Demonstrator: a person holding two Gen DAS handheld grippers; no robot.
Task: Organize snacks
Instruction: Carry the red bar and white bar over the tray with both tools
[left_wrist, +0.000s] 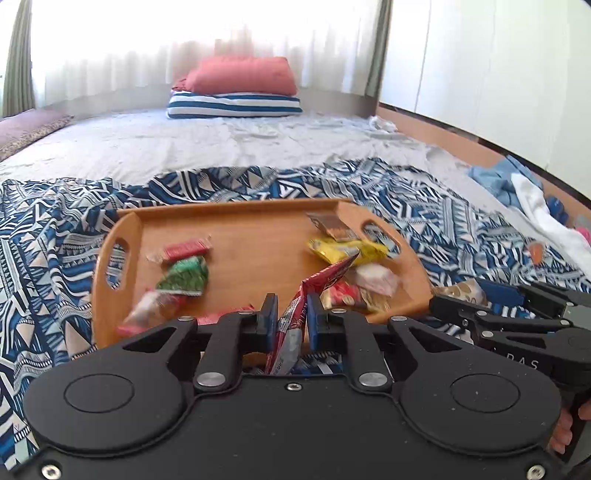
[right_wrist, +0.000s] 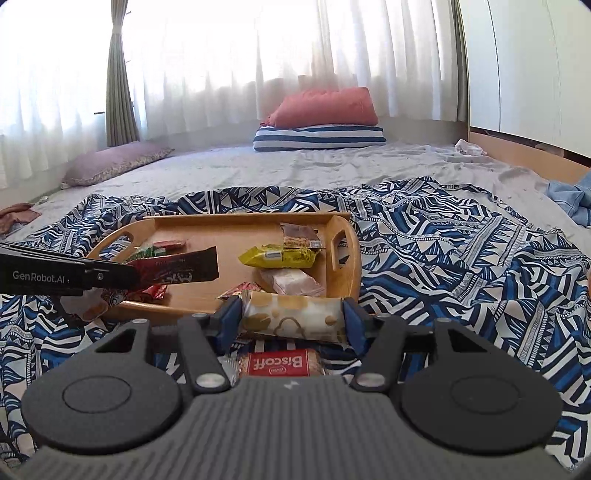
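**Holding two snack packets over the bed, tray ahead**

Gripping item one: red snack packet (left_wrist: 295, 317), clamped edge-on between the fingers (left_wrist: 271, 314) of the left gripper (left_wrist: 291, 314), its upper end rising ahead of the tips toward the tray.

Item two: cream biscuit packet (right_wrist: 291, 319) printed with round biscuits, held crosswise in the right gripper (right_wrist: 291, 317), both fingers (right_wrist: 231, 314) pressed on its ends.

Item three: red Biscoff packet (right_wrist: 277, 363), lying on the patterned cloth just behind and below the right fingertips.

Item four: wooden tray (right_wrist: 343, 273) with cut-out handles, directly ahead of both pairs of fingers, resting on the blue-and-white patterned cloth (right_wrist: 461, 258). Contents: yellow packet (right_wrist: 277, 256) and brown packet (right_wrist: 301, 236) toward the tray's right side; pale pink packet (right_wrist: 295, 282) nearer the fingers; green packet (left_wrist: 183, 277) and small red packet (left_wrist: 183, 250) toward its left side.

Surroundings: grey bed sheet (right_wrist: 295, 166) beyond the cloth; far ahead, a red cushion (right_wrist: 325, 107) stacked on a striped pillow (right_wrist: 319, 137) before white curtains (right_wrist: 221, 66).
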